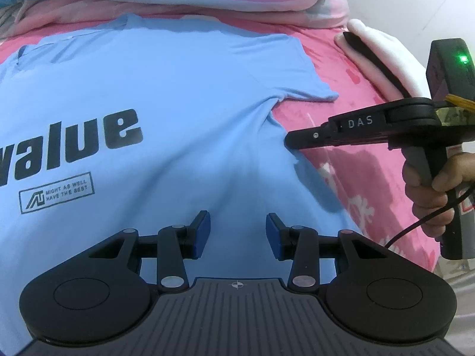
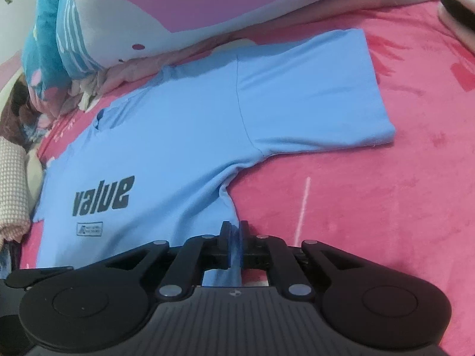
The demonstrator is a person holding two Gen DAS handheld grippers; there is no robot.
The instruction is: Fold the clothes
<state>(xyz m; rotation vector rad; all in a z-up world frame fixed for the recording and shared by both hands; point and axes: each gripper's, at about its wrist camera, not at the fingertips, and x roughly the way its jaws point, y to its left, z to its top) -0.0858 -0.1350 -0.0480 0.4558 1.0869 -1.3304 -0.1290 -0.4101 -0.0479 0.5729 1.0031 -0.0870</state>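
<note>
1. A light blue T-shirt (image 2: pixel 184 136) printed "value" lies spread flat on a pink bed (image 2: pixel 371 207), its collar toward the far pillows (image 2: pixel 166 3).
2. The right tongs (image 2: pixel 236 231) pinch the shirt's side edge below the right sleeve.
3. The left tongs (image 1: pixel 237 231) stand spread over the shirt's near part, holding nothing.

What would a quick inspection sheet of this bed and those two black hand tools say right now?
Surface: pink blanket.
Job's things: blue T-shirt lying flat, print up, sleeve spread out.
Clutter: pink-and-white pillow; folded white-pink cloth; checked cloth.
Grippers: left gripper open above the shirt; right gripper shut on the shirt's side edge.
Cables: black cable by the hand.
Surroundings: nothing seen.
</note>
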